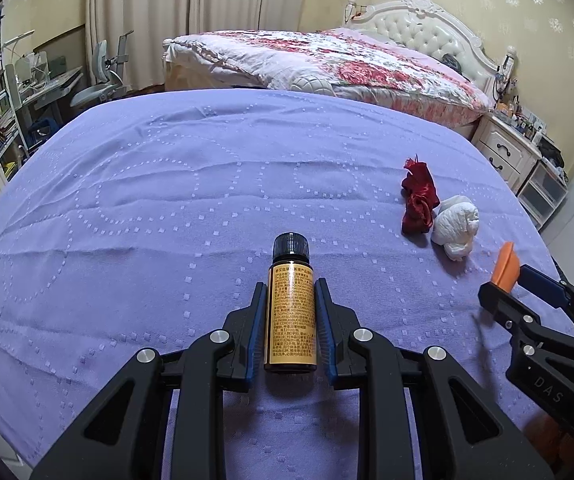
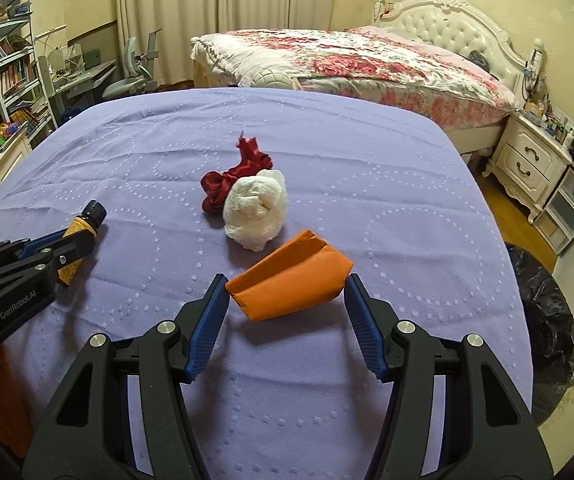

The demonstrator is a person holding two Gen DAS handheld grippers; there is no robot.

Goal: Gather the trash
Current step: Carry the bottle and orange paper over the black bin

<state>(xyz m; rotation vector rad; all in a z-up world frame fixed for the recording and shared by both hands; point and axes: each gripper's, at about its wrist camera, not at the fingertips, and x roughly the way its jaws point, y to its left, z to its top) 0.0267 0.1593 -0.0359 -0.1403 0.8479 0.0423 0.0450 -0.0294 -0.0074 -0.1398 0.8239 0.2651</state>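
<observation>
Both wrist views face bedward, sharing tablecloth

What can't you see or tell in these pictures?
- Bottle, left wrist view: label print too small to read; its underside is hidden against the purple cloth.
- Red ribbon, right wrist view: partly hidden behind the white tissue wad.
- Black trash bag, right wrist view: cut off by the table edge; contents unseen.
</observation>
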